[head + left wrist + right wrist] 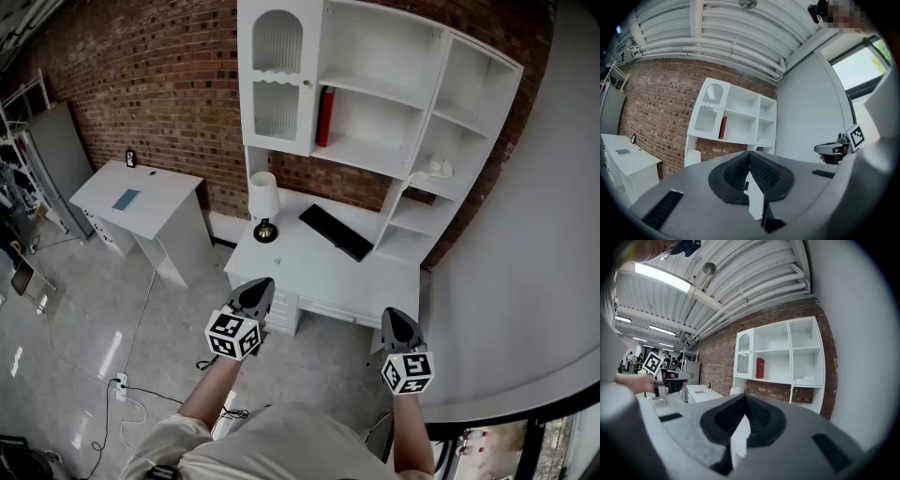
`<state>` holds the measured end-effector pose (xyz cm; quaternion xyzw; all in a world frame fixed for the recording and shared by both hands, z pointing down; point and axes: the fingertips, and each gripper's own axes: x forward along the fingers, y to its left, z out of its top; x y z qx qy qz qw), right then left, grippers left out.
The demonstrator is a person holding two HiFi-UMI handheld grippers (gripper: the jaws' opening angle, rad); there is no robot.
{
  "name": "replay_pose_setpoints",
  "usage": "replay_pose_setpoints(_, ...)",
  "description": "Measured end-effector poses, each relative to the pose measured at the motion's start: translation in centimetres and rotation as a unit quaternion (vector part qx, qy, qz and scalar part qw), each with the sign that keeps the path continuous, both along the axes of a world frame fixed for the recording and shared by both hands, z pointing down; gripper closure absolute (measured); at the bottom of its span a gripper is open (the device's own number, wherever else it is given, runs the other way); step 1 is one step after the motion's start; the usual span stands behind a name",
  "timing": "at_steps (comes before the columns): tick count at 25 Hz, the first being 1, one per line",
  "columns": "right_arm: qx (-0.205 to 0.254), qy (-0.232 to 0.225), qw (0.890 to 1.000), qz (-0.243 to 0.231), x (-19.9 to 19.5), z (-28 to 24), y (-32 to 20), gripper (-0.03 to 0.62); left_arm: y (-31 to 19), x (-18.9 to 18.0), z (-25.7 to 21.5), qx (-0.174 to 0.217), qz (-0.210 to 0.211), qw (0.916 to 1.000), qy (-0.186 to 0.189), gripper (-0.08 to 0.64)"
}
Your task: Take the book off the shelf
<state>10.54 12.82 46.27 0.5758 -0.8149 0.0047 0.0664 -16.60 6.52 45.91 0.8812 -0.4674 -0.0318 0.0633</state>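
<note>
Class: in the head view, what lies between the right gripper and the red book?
A flat black slab on the desk, below the book; the head view shows it.

Quick look at my rig. Left gripper [255, 292] & right gripper [398, 323] are the same build: dark grey bodies tapering to pointed noses. Each carries a white cube w/ black square markers on every face I can see: left cube [232, 335], right cube [407, 371]. Up close in the left gripper view, the shell [693, 192] is matte grey, broad & rounded, w/ black rectangular slots [663, 209] set in either side. A black collar [719, 180] rings the jaws. The pads [761, 171] are black w/ fine ribbing. The right one looks identical. Clothing: pale beige top [281, 436], sleeve [167, 441] same colour.
</note>
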Motion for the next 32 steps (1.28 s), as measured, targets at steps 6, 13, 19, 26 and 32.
replay_pose_setpoints(6, 0.008, -0.001, 1.0, 0.001, -0.4, -0.6, 0.3, 0.591, 0.4, -0.3, -0.2, 0.004, 0.004, 1.0, -0.001, 0.568)
replay_pose_setpoints(13, 0.012, -0.004, 1.0, -0.006, -1.2, -1.1, 0.5, 0.591, 0.7, -0.7, -0.3, 0.001, 0.007, 1.0, -0.001, 0.567)
replay_pose_setpoints(19, 0.009, -0.016, 1.0, 0.008, -1.1, -1.0, 0.5, 0.591, 0.8, -1.3, 0.0, -0.001, 0.007, 1.0, -0.001, 0.567)
replay_pose_setpoints(26, 0.013, -0.021, 0.999, 0.023, -1.7, -0.9, 0.5, 0.583, 0.6, -2.1, 0.1, 0.003, 0.011, 0.9999, -0.004, 0.563)
replay_pose_setpoints(32, 0.004, -0.014, 1.0, 0.019, -2.9, -0.4, 0.6, 0.505, 0.4, -3.3, 0.5, -0.001, 0.008, 1.0, 0.001, 0.477)
